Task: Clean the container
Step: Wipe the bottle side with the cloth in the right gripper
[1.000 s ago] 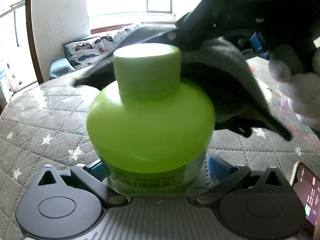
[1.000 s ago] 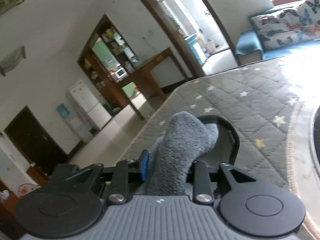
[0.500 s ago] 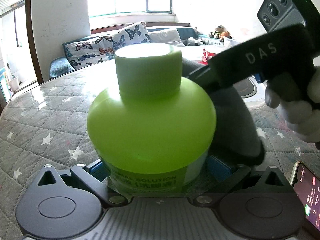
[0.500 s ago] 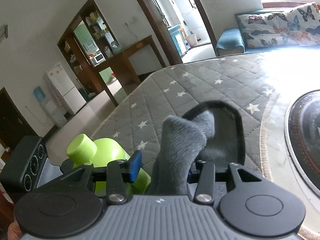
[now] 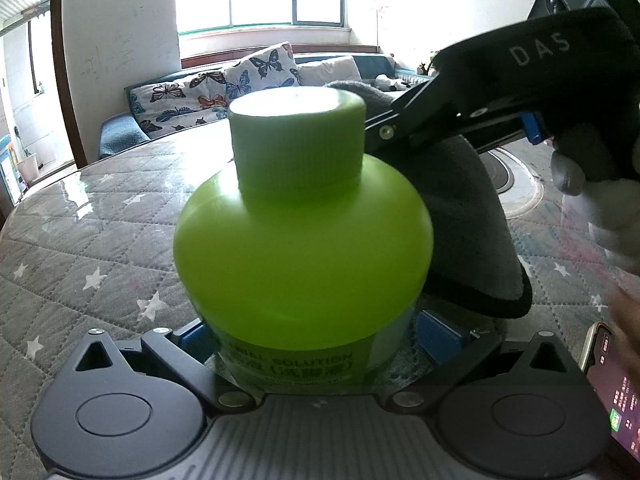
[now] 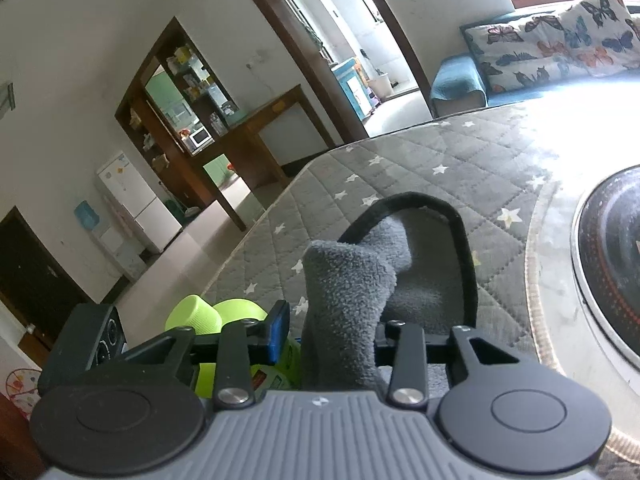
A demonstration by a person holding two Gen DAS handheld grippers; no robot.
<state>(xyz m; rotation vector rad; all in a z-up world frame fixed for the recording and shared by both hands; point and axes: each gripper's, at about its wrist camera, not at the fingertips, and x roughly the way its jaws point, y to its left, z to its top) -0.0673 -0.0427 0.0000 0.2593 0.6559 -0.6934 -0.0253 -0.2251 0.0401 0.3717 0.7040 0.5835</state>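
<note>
A lime green bottle [image 5: 304,240] with a ribbed cap fills the left wrist view, upright, and my left gripper [image 5: 310,336] is shut on its lower body near the label. My right gripper [image 6: 332,334] is shut on a grey fleece cloth [image 6: 348,300]. In the left wrist view the right gripper's black body [image 5: 500,92] reaches in from the upper right, and the grey cloth [image 5: 468,216] hangs against the bottle's right shoulder. The green bottle [image 6: 208,316] shows at lower left in the right wrist view.
A grey quilted cover with white stars [image 5: 100,232] lies over the table. A phone [image 5: 612,380] with a lit screen lies at the right edge. A round dark plate [image 6: 612,256] sits to the right. A gloved hand [image 5: 592,192] holds the right gripper. A sofa with butterfly cushions [image 5: 224,84] stands behind.
The right gripper with the cloth has come down from over the bottle's cap to its right side, and the cloth now hangs along the right shoulder. The bottle stays held.
</note>
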